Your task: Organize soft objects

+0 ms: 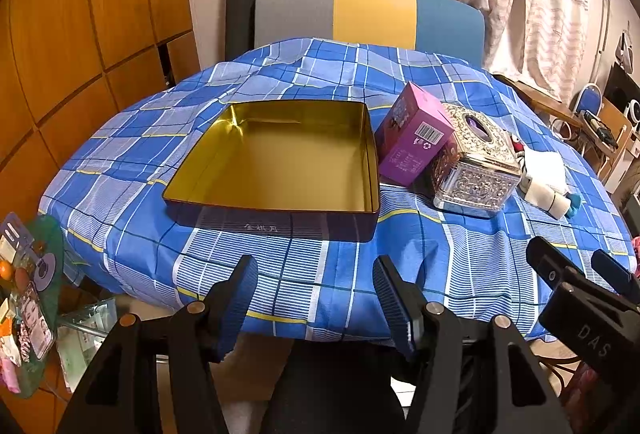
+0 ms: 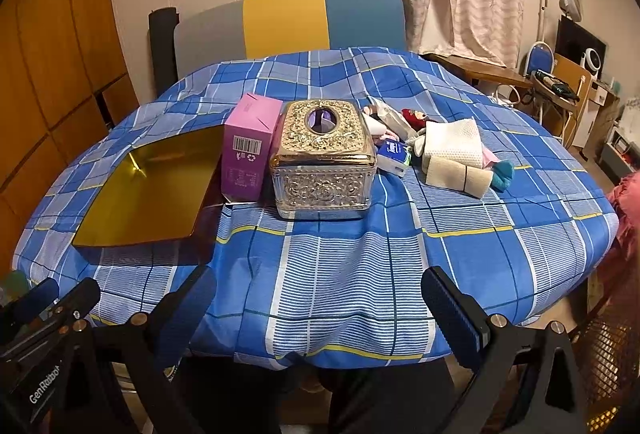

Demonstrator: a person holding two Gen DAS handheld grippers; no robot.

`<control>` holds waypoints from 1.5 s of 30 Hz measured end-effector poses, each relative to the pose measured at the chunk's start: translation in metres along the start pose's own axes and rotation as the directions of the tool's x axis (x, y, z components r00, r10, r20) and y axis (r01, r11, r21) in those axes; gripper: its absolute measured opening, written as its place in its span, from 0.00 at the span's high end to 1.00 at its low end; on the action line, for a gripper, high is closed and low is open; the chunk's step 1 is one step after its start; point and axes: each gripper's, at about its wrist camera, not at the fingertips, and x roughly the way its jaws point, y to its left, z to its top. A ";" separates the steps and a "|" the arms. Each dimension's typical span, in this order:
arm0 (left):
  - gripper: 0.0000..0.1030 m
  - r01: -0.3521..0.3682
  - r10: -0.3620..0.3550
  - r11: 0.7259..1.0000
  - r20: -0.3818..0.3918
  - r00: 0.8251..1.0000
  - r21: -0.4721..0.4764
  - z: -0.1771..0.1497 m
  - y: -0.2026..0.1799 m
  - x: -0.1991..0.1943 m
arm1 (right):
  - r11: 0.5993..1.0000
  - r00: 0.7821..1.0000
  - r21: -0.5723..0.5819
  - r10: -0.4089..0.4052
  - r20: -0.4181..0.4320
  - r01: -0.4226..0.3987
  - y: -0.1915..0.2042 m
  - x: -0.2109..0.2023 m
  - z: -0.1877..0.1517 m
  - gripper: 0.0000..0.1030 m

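looking along our left gripper [image 1: 316, 298], we see its fingers spread wide and holding nothing, low at the near edge of the blue plaid tablecloth [image 1: 460, 266]. our right gripper [image 2: 320, 314] is spread wider and is also bare. the soft things, a folded white cloth [image 2: 454, 144], a beige roll [image 2: 456, 174] and what may be a small doll [image 2: 414, 117], lie in a heap well beyond the right fingers, just right of the ornate tissue box [image 2: 323, 158]. the open gold tin [image 1: 280, 162] sits straight ahead of the left fingers, with the purple carton [image 1: 416, 138] leaning between tin and tissue box.
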 end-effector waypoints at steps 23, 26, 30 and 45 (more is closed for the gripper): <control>0.41 -0.006 0.006 1.000 -0.011 1.000 0.010 -0.002 -0.003 0.004 | 1.000 1.000 0.002 0.000 -0.007 0.000 -0.003 0.002 0.000 0.00; 0.41 -0.012 0.013 1.000 -0.013 1.000 0.011 -0.002 -0.003 0.006 | 1.000 1.000 0.004 -0.001 -0.014 0.002 -0.004 0.004 0.000 0.00; 0.41 -0.017 0.017 1.000 -0.027 1.000 0.005 -0.001 -0.002 0.012 | 1.000 1.000 0.012 -0.005 -0.016 0.005 -0.007 0.006 0.003 0.00; 0.41 0.311 -0.318 0.948 -0.204 0.926 -0.066 -0.013 -0.024 0.054 | 0.999 0.995 0.018 0.038 -0.091 -0.037 -0.085 0.050 0.031 0.00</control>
